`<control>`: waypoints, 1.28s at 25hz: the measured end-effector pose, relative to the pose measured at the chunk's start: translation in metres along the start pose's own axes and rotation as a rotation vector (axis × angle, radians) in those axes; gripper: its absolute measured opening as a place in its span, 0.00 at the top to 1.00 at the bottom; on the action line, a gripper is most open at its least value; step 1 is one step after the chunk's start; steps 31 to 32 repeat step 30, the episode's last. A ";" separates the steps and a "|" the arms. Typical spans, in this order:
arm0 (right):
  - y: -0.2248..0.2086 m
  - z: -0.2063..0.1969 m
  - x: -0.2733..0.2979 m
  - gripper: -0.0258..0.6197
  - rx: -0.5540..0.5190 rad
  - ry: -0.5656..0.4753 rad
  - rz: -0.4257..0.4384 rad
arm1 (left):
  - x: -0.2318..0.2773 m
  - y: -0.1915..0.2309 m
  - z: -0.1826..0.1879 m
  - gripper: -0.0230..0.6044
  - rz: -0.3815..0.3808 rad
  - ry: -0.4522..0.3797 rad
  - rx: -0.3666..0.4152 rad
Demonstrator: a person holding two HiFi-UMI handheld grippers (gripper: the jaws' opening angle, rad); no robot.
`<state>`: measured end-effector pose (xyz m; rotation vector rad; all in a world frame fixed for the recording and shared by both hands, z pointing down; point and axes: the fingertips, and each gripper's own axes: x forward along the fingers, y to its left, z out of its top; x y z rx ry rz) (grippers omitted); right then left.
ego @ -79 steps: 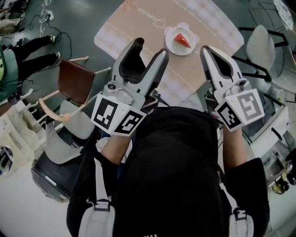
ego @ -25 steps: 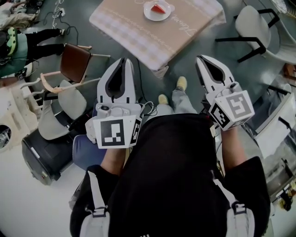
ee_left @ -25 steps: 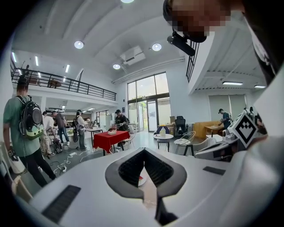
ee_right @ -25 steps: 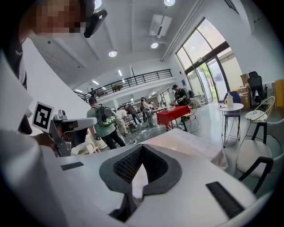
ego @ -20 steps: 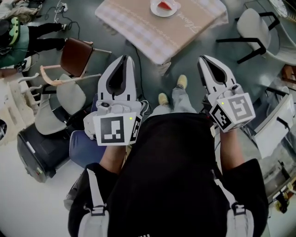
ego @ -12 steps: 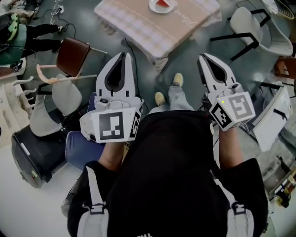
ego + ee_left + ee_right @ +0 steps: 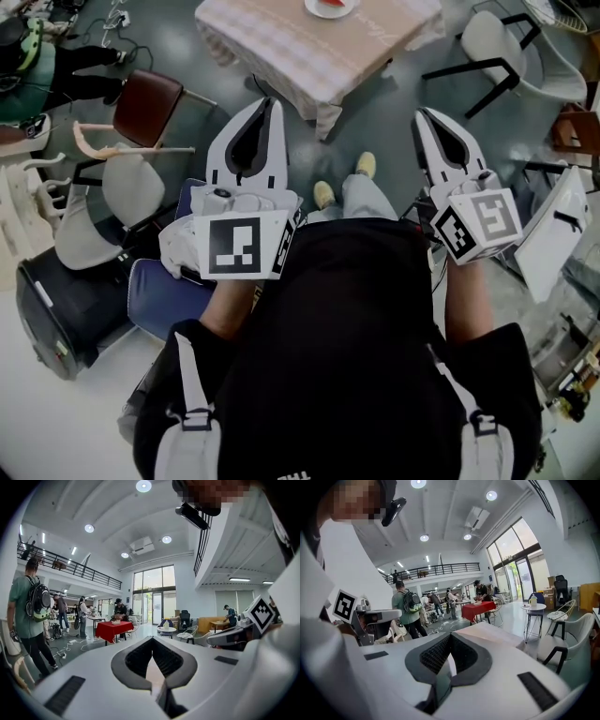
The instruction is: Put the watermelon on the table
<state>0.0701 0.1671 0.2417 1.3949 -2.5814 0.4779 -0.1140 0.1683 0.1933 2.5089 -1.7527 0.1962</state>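
Watermelon [image 7: 334, 3] sits on a white plate [image 7: 317, 11] on the worktop [image 7: 309, 47]. It is a red slice, right at the top edge of the head view. The worktop has a pink and white cloth on it.

Both claws are held up in front of the person, well apart from the worktop and the plate. The left claw [image 7: 270, 101] has its two jaws pressed together at the tips. Nothing is in it. The right claw [image 7: 424, 114] is closed the same way, tips together, and it holds nothing too.

Down between the claws, on the grey floor [image 7: 384, 112], are the person's two shoes [image 7: 323, 195].

A brown chair [image 7: 145, 106] and a grey chair [image 7: 127, 187] stand to the left of the left claw. A white chair [image 7: 487, 37] with black legs stands near the right side of the worktop.

The right gripper view looks out into a big bright room. A person with a backpack [image 7: 408, 606] stands there. Far back is another worktop with a red cloth [image 7: 478, 609], and some people are near it. The pink worktop shows just past the tips of the right claw.
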 end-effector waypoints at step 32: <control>-0.002 0.001 -0.009 0.94 -0.033 -0.024 0.028 | -0.008 -0.002 -0.003 0.95 0.004 0.014 0.023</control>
